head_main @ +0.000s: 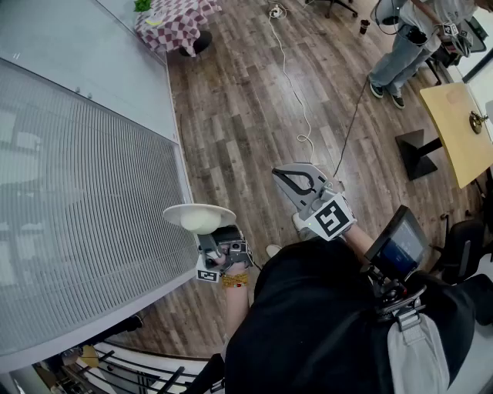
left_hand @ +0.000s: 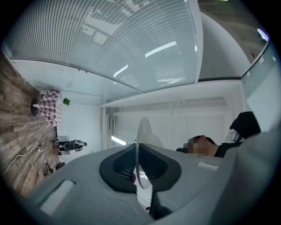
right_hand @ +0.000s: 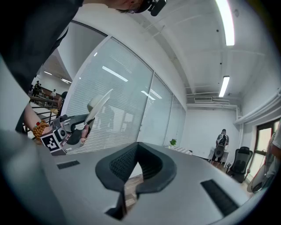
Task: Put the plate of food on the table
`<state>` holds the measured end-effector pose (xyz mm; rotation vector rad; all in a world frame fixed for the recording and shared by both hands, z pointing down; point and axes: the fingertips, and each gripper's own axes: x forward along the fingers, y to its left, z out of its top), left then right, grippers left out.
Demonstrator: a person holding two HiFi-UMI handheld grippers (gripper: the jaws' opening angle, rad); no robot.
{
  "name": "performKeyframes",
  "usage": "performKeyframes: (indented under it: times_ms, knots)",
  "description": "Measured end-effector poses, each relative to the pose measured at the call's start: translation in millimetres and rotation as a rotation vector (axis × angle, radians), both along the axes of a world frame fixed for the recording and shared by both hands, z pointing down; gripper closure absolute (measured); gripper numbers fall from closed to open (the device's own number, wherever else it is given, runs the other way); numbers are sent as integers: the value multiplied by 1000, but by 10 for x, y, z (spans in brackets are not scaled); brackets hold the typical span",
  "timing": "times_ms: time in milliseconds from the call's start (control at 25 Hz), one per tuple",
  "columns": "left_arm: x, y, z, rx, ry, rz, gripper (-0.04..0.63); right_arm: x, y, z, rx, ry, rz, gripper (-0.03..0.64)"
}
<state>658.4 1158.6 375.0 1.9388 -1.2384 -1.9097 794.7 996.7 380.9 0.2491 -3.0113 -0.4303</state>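
The left tongs (left_hand: pixel 139 163) are pinching the rim of a round white plate (head_main: pixel 199 213), which shows edge-on between their dark pads in the left gripper view. The plate hangs in the air over the brown wood-plank floor (head_main: pixel 254 108), just beside a glass wall with slatted blinds (head_main: pixel 85 200). A pale rounded mound (head_main: pixel 202 224) sits against the plate; it may be the food, though the angle leaves that unsure. The right tongs (right_hand: pixel 131 172) are pressed together with nothing between them, near the plate's right side. A small surface draped in a red-and-white checked cloth (head_main: pixel 173 23) stands well apart at the room's far end.
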Motion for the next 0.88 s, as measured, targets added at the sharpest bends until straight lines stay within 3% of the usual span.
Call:
performKeyframes:
  times_ms: [200,440,720,880]
  knots:
    - [57,-241,0,-2,-17,18,581,100,-261,90,-19,-18,29,606]
    - [-4,-542,60,-11,0,-35,581,59,-530,303,-29,16,-41,603]
    - [-594,-1093,338,-23,46,-38,581,-445,-866,503,-30,38,-85,597]
    - [-1120,-1541,356,-11,44,6,581,-958,-1173,477,-14,35,-75,541]
